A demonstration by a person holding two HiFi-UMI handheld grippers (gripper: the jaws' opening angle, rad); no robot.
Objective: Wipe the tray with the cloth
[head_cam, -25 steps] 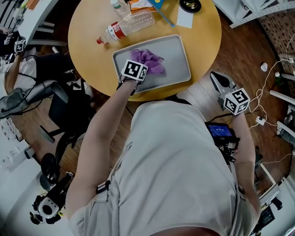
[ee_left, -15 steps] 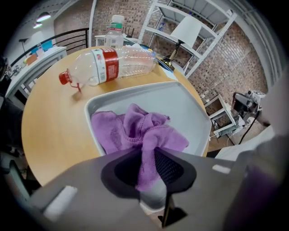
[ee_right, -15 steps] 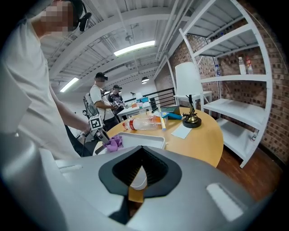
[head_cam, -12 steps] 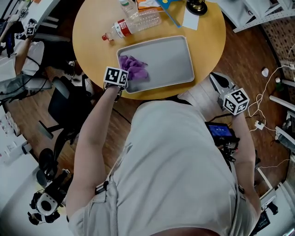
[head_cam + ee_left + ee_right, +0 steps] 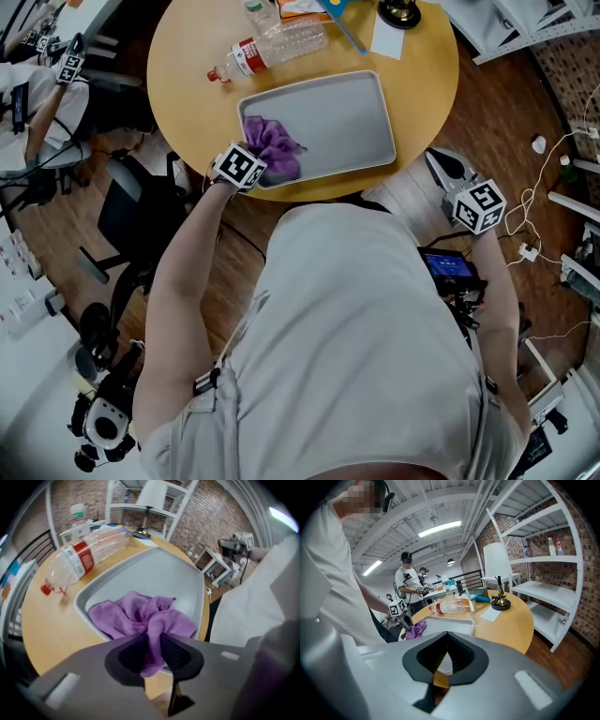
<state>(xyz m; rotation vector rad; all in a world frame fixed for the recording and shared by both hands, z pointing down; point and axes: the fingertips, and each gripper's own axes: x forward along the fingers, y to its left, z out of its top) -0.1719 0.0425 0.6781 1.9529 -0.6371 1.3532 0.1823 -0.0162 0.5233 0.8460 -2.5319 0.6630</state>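
The grey tray [image 5: 349, 122] lies on the round wooden table [image 5: 187, 89], near its front edge. A crumpled purple cloth [image 5: 272, 145] rests on the tray's left end, by the near left corner. My left gripper [image 5: 260, 161] is shut on a fold of the cloth [image 5: 140, 616], which bunches between the pads of the left gripper [image 5: 152, 649] over the tray's rim [image 5: 84, 599]. My right gripper [image 5: 438, 157] hangs off the table's right side, away from the tray; in its own view the right gripper [image 5: 449, 656] has its jaws together and empty, with the tray [image 5: 450, 623] beyond.
A plastic bottle [image 5: 272, 49] with a red label lies behind the tray, and also shows as the bottle [image 5: 84, 555] beside it. A white paper [image 5: 387, 41] and a dark brass object [image 5: 501, 603] sit at the table's back. A black chair [image 5: 131, 220] stands left. Cables [image 5: 539, 220] trail right.
My left gripper dragged the cloth from the tray's middle to its left end, then slightly toward the near left corner. The right gripper stayed put.
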